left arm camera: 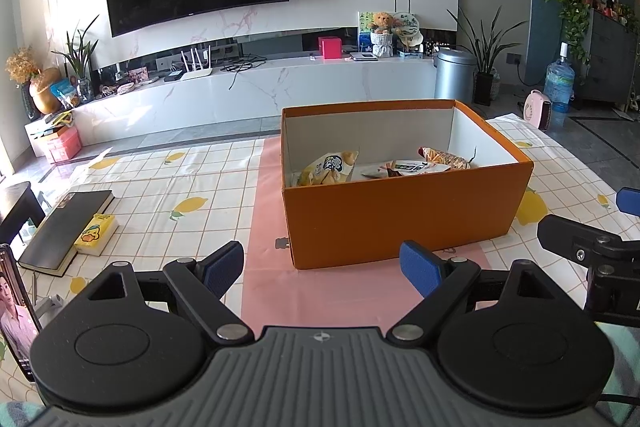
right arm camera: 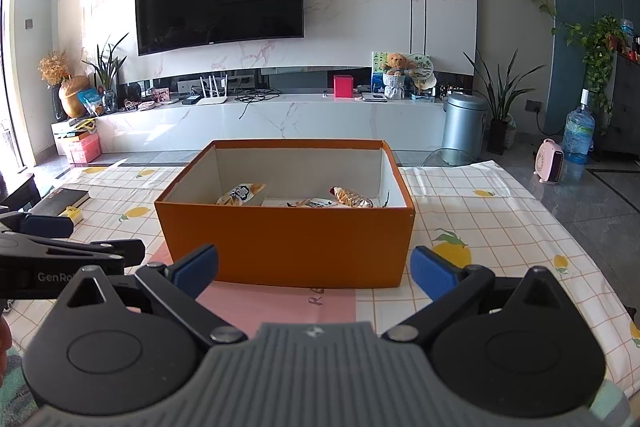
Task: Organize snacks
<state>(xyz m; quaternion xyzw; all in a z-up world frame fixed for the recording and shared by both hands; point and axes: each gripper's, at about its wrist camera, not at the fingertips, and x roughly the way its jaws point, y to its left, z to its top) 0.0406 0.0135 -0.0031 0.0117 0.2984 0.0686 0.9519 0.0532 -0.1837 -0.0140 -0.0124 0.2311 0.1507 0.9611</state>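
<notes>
My left gripper and right gripper both hang wide open, holding nothing, near the front wall of the orange box. Three snack packets lie inside the box, which stands on the pink mat.

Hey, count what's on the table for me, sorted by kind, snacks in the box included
Boxes: 1, the orange box.
Snack packets inside it: 3, a yellow bag, a white packet and an orange-red packet.
Books: 1, a black book.
Small yellow packs: 1, beside the book.
Phones: 1, at the left edge.
Total: 7.
</notes>
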